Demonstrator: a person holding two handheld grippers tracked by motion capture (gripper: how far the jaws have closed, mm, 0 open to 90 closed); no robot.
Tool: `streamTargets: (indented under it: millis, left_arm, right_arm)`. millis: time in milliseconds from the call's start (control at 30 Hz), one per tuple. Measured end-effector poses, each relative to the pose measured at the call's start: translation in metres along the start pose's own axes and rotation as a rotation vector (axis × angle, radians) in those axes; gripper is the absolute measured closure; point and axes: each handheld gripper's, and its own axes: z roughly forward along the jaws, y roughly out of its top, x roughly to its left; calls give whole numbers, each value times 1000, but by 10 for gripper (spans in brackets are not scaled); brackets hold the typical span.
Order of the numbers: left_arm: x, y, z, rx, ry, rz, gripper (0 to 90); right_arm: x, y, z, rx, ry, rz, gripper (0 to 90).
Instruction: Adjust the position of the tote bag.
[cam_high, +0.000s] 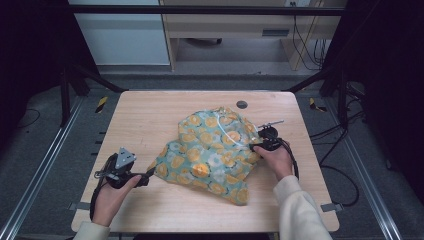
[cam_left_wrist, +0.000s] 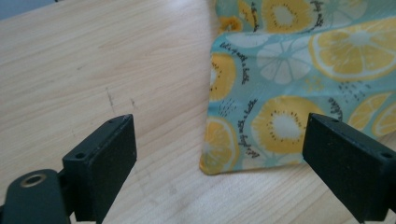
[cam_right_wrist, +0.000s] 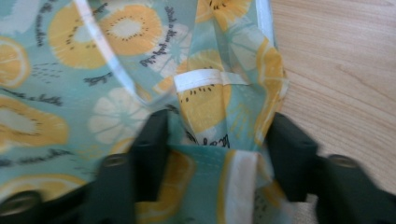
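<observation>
Near the surface's (cam_high: 150, 107) right edge, my right tool (cam_right_wrist: 217, 135) pinching bunched citrus-print cloth (cam_high: 210, 150), toward the near-left corner, my left tool (cam_left_wrist: 219, 149) spread wide, cloth corner between its jaws, untouched.

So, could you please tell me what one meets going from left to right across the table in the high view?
Left gripper → cloth → right gripper, with its hand behind it.
</observation>
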Motion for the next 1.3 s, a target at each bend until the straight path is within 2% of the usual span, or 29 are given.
streamTargets:
  millis: [67,100,133,167,200,367,433,467,533,567,633,667,700,800,867,900,967,1000,1033,1067,1133,1233,1300]
  left_arm:
    - [0,3,0,-6,-1,-1,103]
    - [0,7,1,-10,-5,4,103]
    - [0,12,2,-11,-4,11,103]
    - [0,22,5,-14,-3,21,106]
    - [0,28,9,-13,-9,23,108]
    - [0,60,32,7,-27,44,112]
    - [0,73,40,11,-26,51,112]
    - [0,73,40,11,-26,51,112]
    - [-1,84,48,16,-31,49,112]
    - [-1,95,55,21,-33,49,112]
    - [-1,100,60,25,-32,49,112]
    - [0,111,70,42,-48,38,112]
    - [0,115,75,53,-54,38,112]
    - [0,128,94,87,-44,44,111]
    - [0,130,100,95,-42,41,110]
    - [2,134,112,113,-48,29,110]
    - [4,135,121,137,-43,20,109]
    - [6,134,126,134,-47,1,108]
    - [6,134,126,134,-47,1,109]
    - [11,132,133,141,-59,-51,109]
    - [13,129,139,143,-72,-83,111]
    - [15,126,146,152,-93,-104,115]
    - [15,126,148,160,-103,-104,165]
  right_arm:
    - [0,0,0,-2,15,-14,669]
    - [0,0,0,-2,15,-14,669]
    - [0,0,-1,-13,15,-23,754]
    - [1,1,-4,-37,35,-39,830]
    - [2,2,-6,-48,40,-51,845]
    - [3,6,-19,-147,59,-84,877]
    - [3,6,-23,-168,64,-88,877]
    - [3,6,-23,-168,64,-88,877]
    - [2,6,-25,-183,72,-96,878]
    - [2,6,-26,-202,82,-101,879]
    - [3,6,-27,-214,89,-104,880]
    - [3,7,-27,-216,91,-131,879]
    - [4,8,-28,-215,88,-137,879]
    - [5,10,-28,-217,96,-140,878]
    - [5,11,-28,-215,99,-146,878]
    - [5,12,-28,-216,100,-146,878]
    - [5,12,-27,-217,105,-148,877]
    - [5,12,-27,-215,106,-154,877]
    - [5,12,-27,-215,106,-154,877]
    - [5,11,-27,-213,106,-156,876]
    - [4,11,-27,-211,108,-155,875]
    - [3,10,-27,-212,112,-157,875]
    - [2,10,-27,-212,111,-158,875]
